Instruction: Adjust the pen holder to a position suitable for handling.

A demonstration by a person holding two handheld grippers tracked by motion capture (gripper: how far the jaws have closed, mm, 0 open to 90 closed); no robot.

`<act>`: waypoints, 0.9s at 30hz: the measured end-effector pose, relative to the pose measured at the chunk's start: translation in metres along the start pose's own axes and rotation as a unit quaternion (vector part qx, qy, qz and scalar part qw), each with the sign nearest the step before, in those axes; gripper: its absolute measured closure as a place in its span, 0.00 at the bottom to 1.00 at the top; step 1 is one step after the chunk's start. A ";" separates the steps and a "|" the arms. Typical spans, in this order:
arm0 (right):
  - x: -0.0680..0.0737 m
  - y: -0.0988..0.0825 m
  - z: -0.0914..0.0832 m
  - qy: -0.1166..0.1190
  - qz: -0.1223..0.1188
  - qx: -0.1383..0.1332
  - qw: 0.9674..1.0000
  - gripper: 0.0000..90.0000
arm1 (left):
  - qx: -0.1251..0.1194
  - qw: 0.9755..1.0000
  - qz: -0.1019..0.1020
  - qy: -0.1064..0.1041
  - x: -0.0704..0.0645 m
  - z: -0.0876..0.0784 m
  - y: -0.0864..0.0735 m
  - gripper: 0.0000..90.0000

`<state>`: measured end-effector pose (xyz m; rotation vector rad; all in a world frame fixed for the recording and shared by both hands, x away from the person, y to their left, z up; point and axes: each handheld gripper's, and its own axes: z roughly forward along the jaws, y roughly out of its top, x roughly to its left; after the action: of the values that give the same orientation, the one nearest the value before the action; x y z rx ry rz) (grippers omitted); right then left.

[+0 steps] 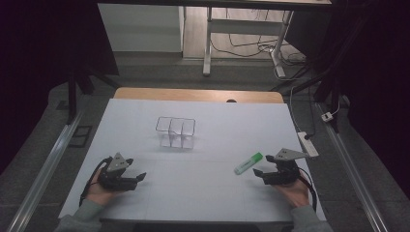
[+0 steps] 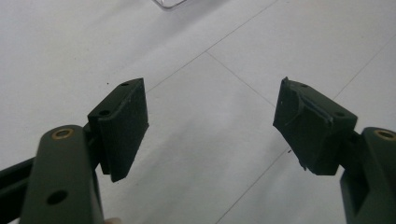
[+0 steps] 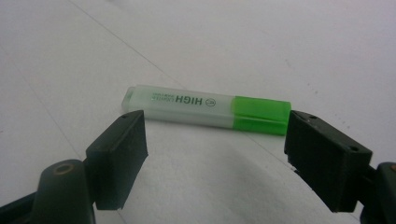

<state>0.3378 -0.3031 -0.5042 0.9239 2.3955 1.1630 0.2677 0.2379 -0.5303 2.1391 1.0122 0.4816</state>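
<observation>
A green highlighter (image 1: 248,163) lies flat on the white table, right of centre. In the right gripper view the highlighter (image 3: 205,109) lies crosswise just beyond the jaw tips, white body to the left, green cap to the right. My right gripper (image 1: 256,173) rests on the table just below and right of it, open, nothing between its jaws (image 3: 215,140). My left gripper (image 1: 141,176) rests at the front left, also open and empty (image 2: 210,112), pointing across bare table. A clear plastic organiser with compartments (image 1: 175,131) stands mid-table.
The white sheet (image 1: 193,193) covers the table, with a wooden edge (image 1: 193,94) at the far side. A white power strip (image 1: 308,143) lies off the right edge. A corner of the clear organiser (image 2: 170,3) shows at the top of the left gripper view.
</observation>
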 end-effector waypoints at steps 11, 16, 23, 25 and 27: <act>0.000 0.000 0.002 0.000 -0.002 0.008 1.000 0.25 | -0.003 1.000 -0.004 -0.003 0.001 -0.002 0.000 0.28; 0.001 -0.001 0.003 0.001 0.000 0.011 1.000 0.25 | -0.002 1.000 -0.005 -0.003 0.001 -0.001 0.000 0.28; 0.001 -0.001 0.004 -0.002 -0.005 0.018 1.000 0.25 | 0.001 1.000 -0.005 0.003 0.004 0.002 0.004 0.29; 0.001 -0.001 0.004 -0.002 -0.005 0.018 1.000 0.25 | 0.002 1.000 -0.005 0.004 0.005 0.002 0.005 0.29; 0.001 -0.001 0.004 -0.002 -0.005 0.018 1.000 0.25 | 0.001 1.000 -0.007 0.007 0.008 0.004 0.007 0.29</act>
<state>0.3386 -0.3005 -0.5071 0.9244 2.4236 1.1172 0.2784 0.2391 -0.5272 2.1313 1.0355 0.4895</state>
